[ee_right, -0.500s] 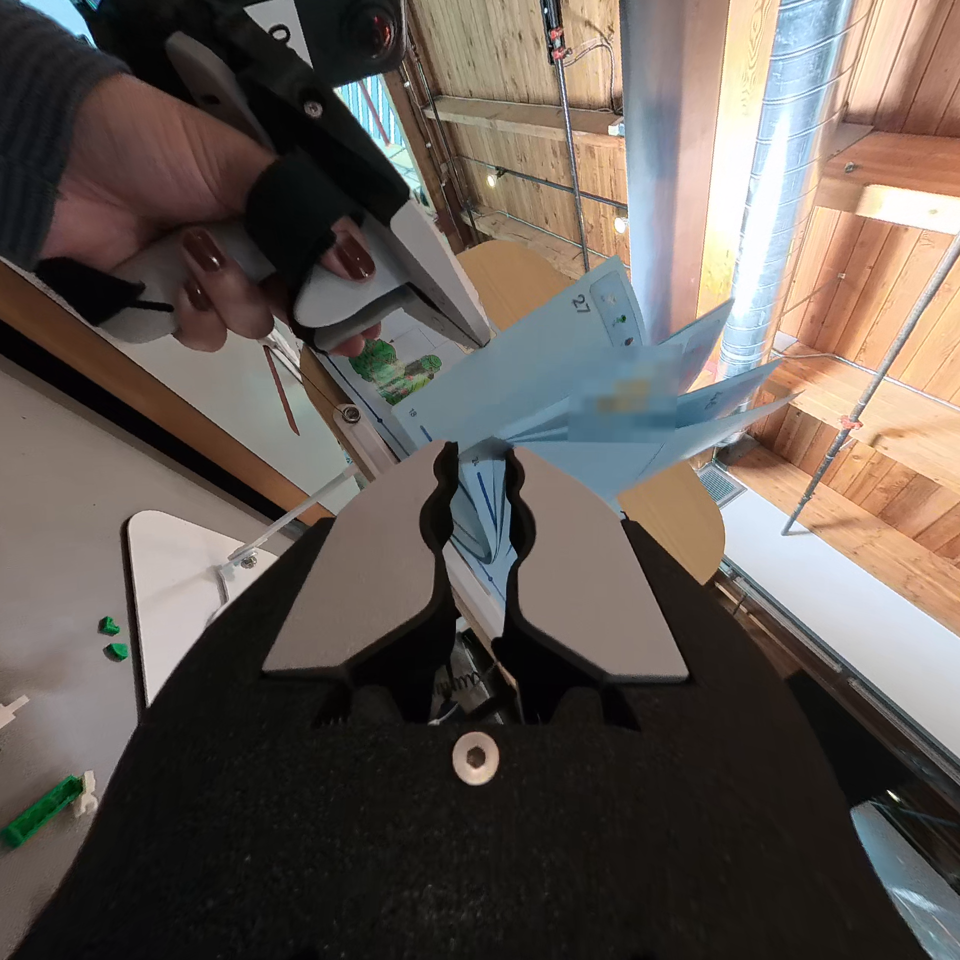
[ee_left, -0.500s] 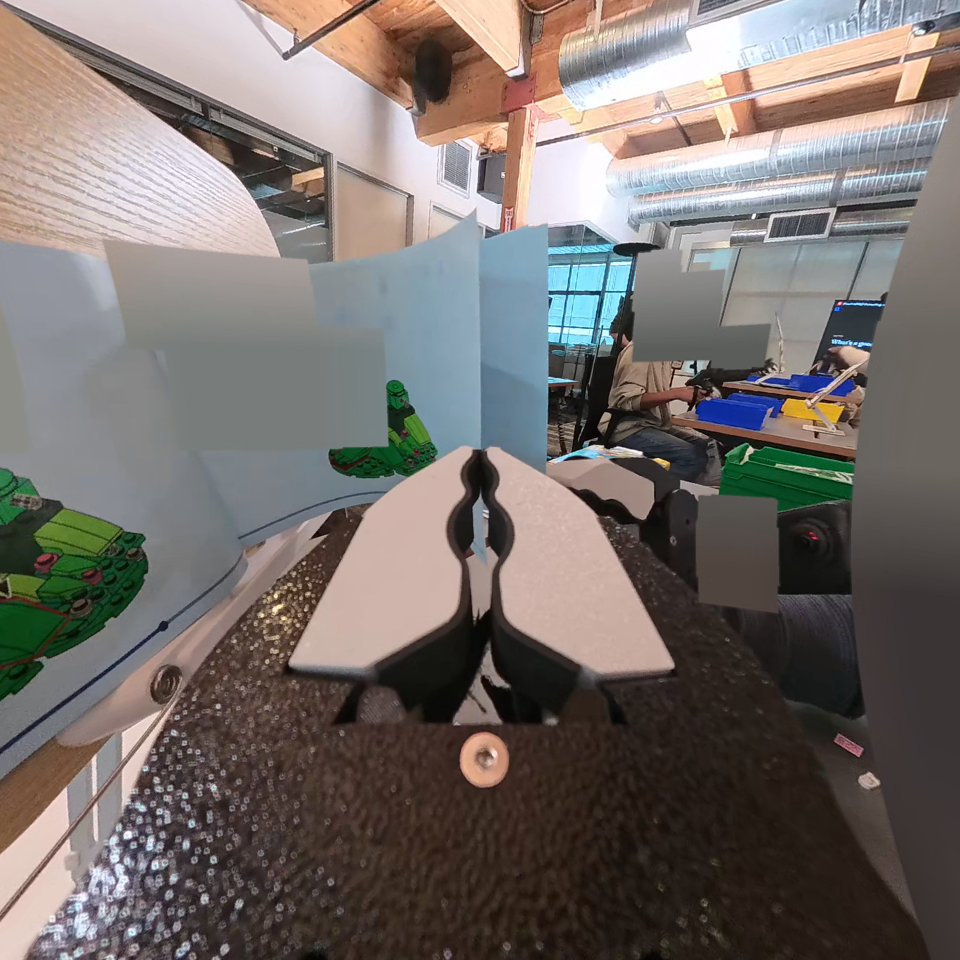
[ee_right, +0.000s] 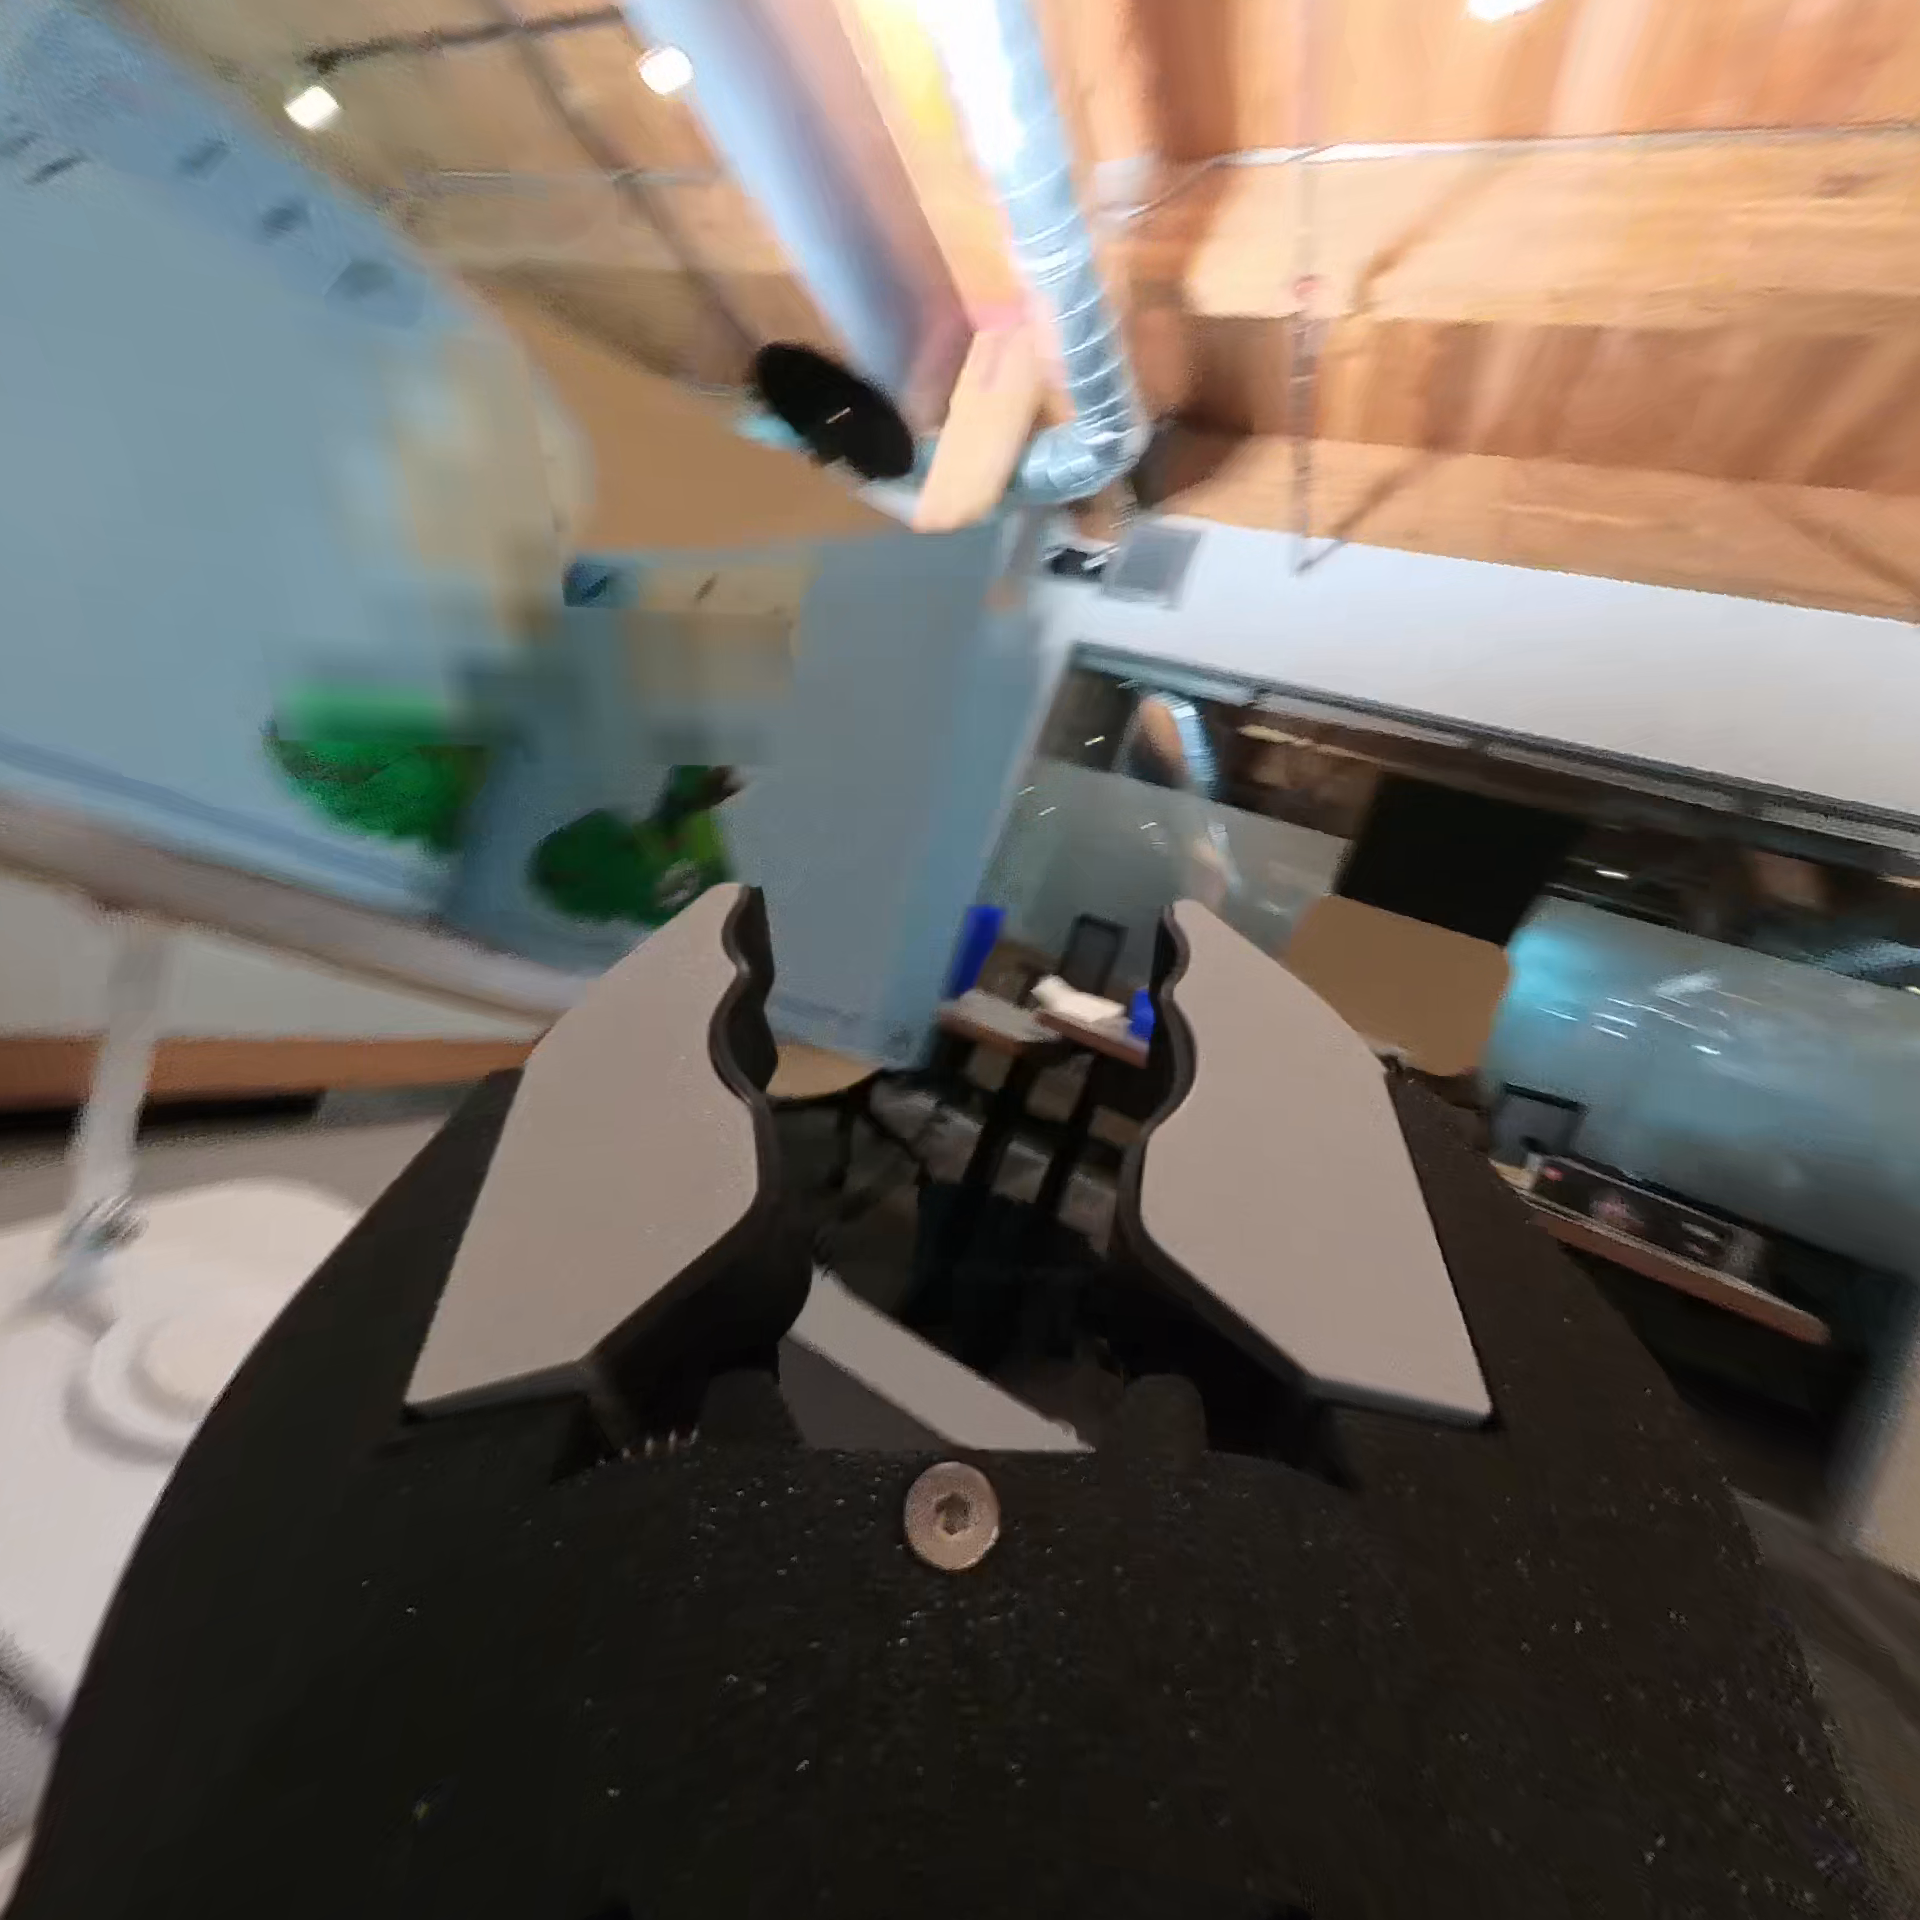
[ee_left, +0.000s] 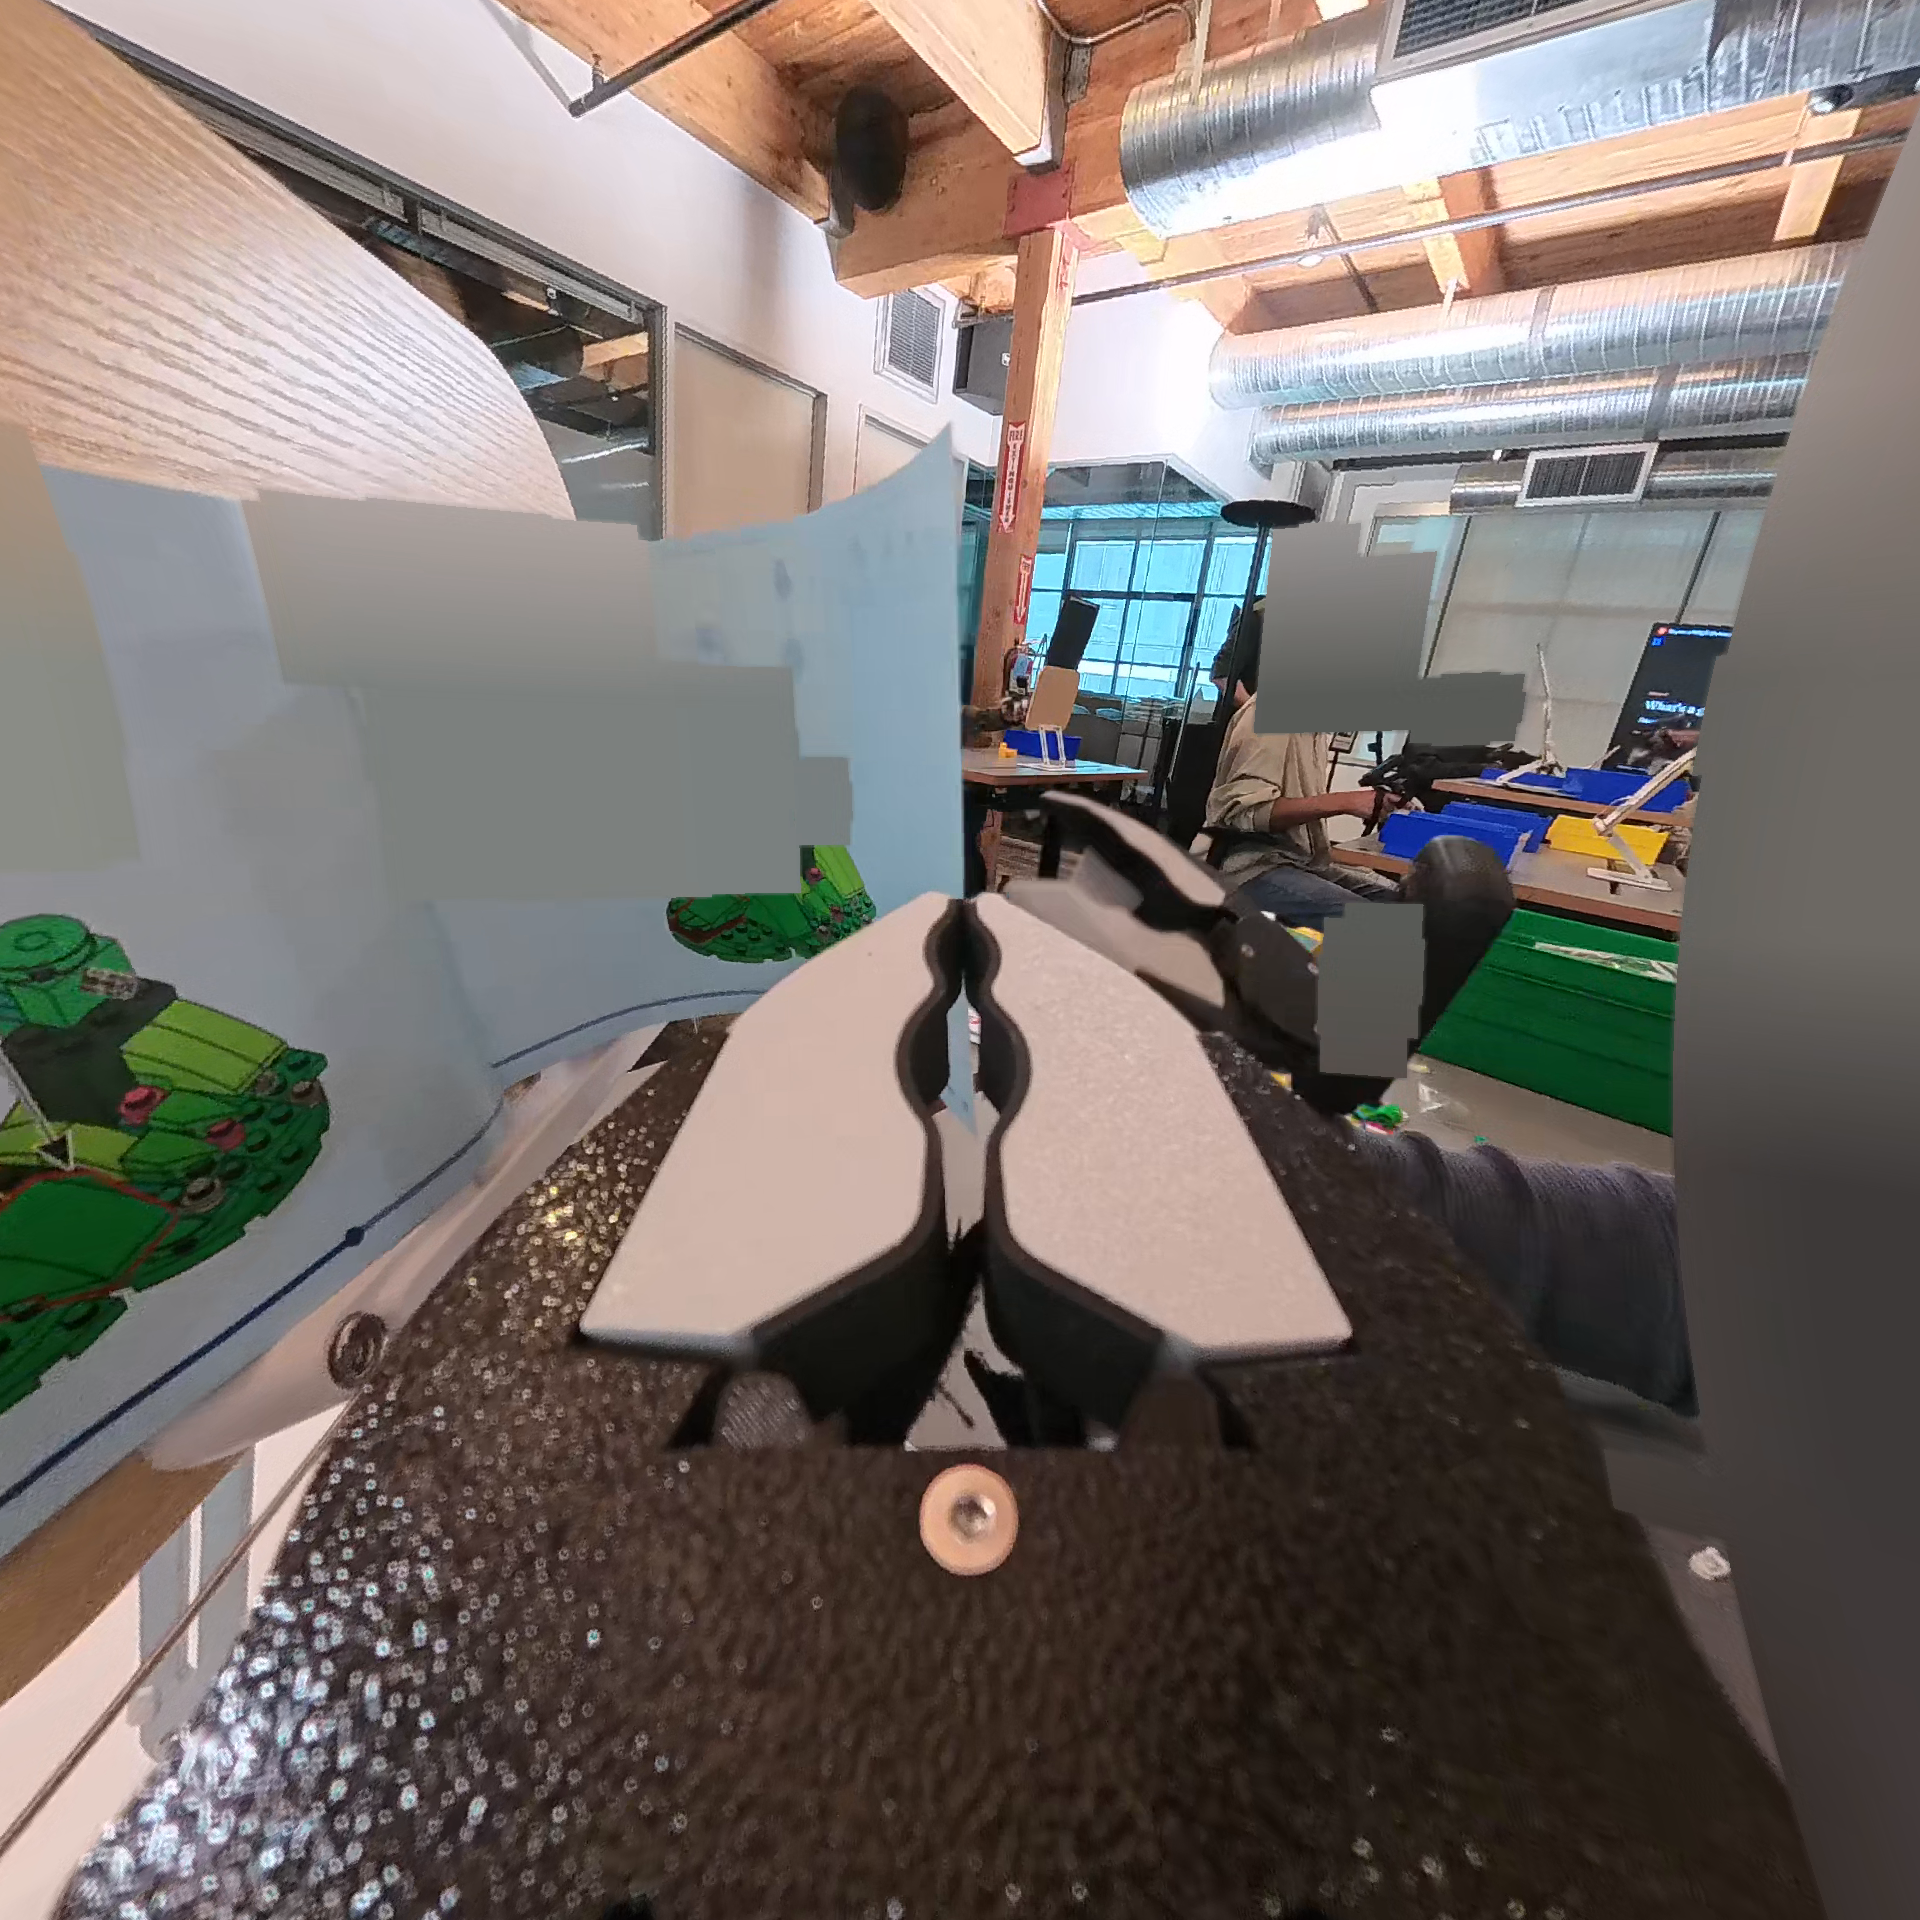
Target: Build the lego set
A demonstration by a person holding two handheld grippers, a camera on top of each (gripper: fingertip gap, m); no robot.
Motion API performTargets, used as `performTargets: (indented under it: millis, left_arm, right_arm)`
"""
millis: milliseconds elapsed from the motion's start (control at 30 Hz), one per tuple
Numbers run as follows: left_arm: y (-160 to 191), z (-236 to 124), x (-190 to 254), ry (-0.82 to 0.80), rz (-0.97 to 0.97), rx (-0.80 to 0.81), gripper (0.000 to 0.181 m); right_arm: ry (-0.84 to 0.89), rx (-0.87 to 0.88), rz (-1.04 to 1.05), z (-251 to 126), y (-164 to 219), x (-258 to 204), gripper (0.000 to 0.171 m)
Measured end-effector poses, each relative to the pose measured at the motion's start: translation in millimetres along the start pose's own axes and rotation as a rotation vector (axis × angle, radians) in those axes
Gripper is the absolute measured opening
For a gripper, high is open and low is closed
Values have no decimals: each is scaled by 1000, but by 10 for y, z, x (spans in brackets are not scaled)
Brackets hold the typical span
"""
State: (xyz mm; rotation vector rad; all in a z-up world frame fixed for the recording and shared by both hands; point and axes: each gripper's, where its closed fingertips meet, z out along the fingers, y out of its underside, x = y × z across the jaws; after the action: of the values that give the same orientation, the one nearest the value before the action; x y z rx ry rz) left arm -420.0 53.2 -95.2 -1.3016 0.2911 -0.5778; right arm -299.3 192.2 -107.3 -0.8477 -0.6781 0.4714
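1. Left claw (ee_left: 964, 920) is pinched closed on one thin, pale blue page (ee_left: 904, 665) of the lego instruction booklet (ee_left: 208, 831). The page edge runs down between the two grey fingers (ee_left: 821, 1132), and the sheet stands upright and curls away to the left.

2. Right claw (ee_right: 961, 920) is spread wide and holds nothing. Its view is heavily blurred. The same booklet (ee_right: 260, 468) sits up and to its left, with one loose page (ee_right: 894, 790) hanging just beyond the left fingertip and not touching it, as far as the blur allows.

3. The booklet rests propped on a white stand (ee_left: 312, 1340) on the bench, with printed pictures of a green model (ee_left: 135, 1122) on its open pages. No loose lego bricks are visible in either view, so the pieces' whereabouts cannot be told.

4. In the left wrist view, the right claw (ee_left: 1143, 883) appears just behind the left fingertips, held by an arm in a dark sleeve (ee_left: 1538, 1247).

5. Risk: the pinched sheet is thin paper. A sharp pull or twist by the left claw would likely tear or crease it at the spine.

6. Risk: several pages fan out together, so more than one may turn and the wrong building step may show.

7. Risk: dragging the page sideways could tip or shift the booklet off its stand.

8. Risk: the two claws are close together, so a hasty reach could knock them against each other.
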Motion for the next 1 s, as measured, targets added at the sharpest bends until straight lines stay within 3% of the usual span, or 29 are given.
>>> performTargets:
  millis: [67,100,133,333,533,867,900,1000]
  left_arm:
    - [-2,-2,-7,-2,-3,0,0]
    - [-2,-3,-9,-2,-5,-1,0]
    - [-1,-4,-10,-2,-5,-1,0]
    - [-47,-50,-10,4,-8,-2,0]
    - [-111,-341,-78,-7,17,-152,0]
    - [-599,-1073,-357,-164,24,-28,1]
    - [-614,-1123,-405,-189,18,-19,17]
    - [-631,-1217,-490,-217,-8,2,14]
  right_arm:
    - [96,64,21,-78,-110,266,67]
    - [65,75,10,-72,-148,227,52]
    - [-6,71,-4,-35,-162,90,33]
    - [-334,-52,-22,391,-65,-868,13]
    - [-518,-193,107,765,66,-1471,12]
    - [-647,-229,104,904,-9,-2054,13]
    - [-654,-234,100,909,-4,-2087,13]
    - [-661,-238,82,924,8,-2148,13]
